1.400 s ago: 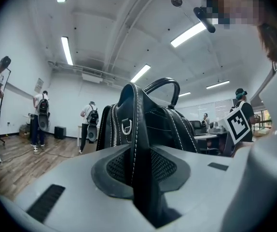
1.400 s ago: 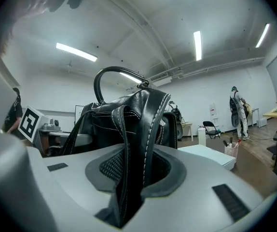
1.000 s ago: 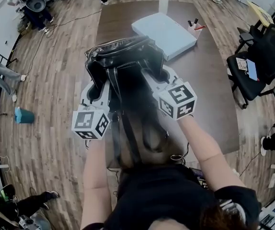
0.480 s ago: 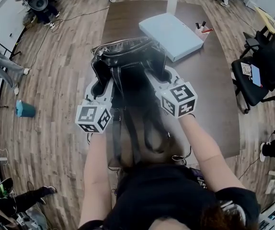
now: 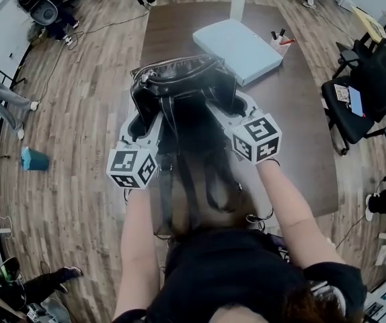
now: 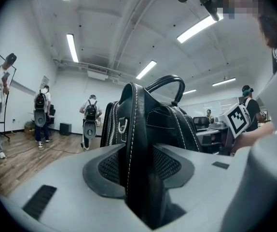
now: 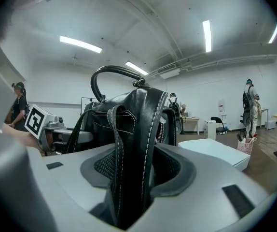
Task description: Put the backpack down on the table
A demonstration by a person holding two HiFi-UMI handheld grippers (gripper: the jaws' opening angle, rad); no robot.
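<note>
The big brown counter (image 5: 300, 126) carries everything. The black backpack (image 5: 183, 89) stands upright by the counter's left edge with its top handle up. I think its bottom rests on the counter, but the bag hides that spot. A flat light blue box (image 5: 239, 46) lies behind it, toward the far right corner, so the bag has a free place of its own.

The left hand-held gripper (image 6: 139, 166) has the left strap (image 6: 136, 124) between its jaws. The right hand-held gripper (image 7: 136, 170) has the right strap (image 7: 141, 124). One on each side keeps the bag from tipping. Both pairs of jaws are opening, so the straps sit loose. I think the job is almost done.
</note>
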